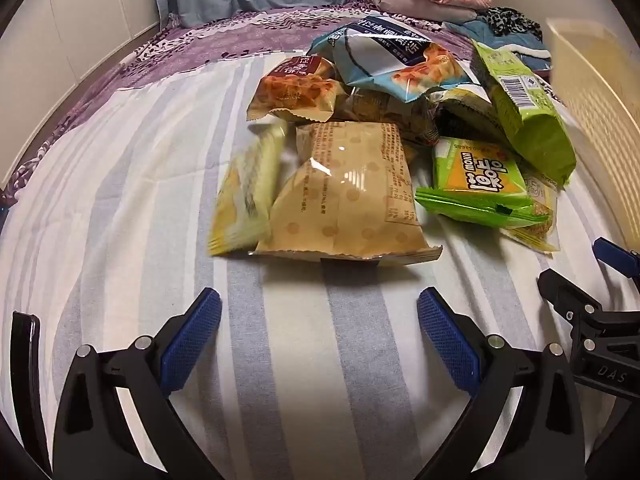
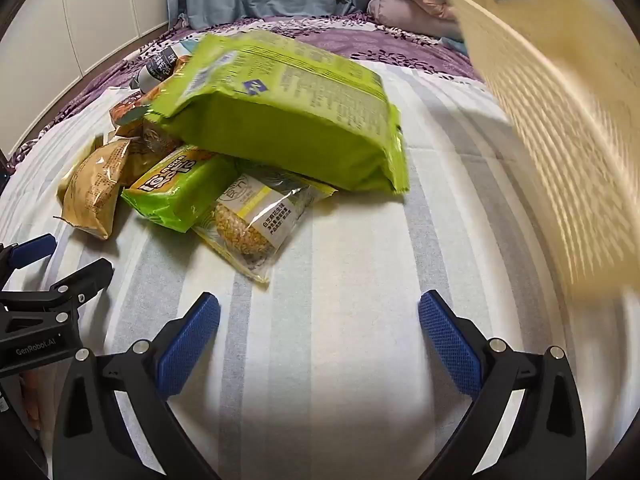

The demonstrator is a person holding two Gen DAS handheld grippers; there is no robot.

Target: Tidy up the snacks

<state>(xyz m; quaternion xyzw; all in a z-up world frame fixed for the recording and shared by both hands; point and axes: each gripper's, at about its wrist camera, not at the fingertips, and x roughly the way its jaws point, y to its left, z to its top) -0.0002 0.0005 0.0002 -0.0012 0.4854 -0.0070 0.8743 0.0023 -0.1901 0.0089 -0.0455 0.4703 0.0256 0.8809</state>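
Striped cotton covers the bed (image 1: pixel 140 208), and on it the snacks lie in one loose heap; a cream slatted basket (image 2: pixel 560 140), blurred, stands at the right, its inside hidden from both views; leaning on the heap's right side is the large lime-green packet (image 2: pixel 288 120), beside a pale blue bag (image 1: pixel 384 60); nearer lie a tan dotted pouch (image 1: pixel 352 192), a small green-and-orange packet (image 1: pixel 480 184) and a clear sesame-bar pack (image 2: pixel 256 220); the left gripper (image 1: pixel 319 322) and right gripper (image 2: pixel 319 324) both hang spread wide and hold nothing, short of the heap; sorting looks barely begun, with every visible packet yet to be placed.
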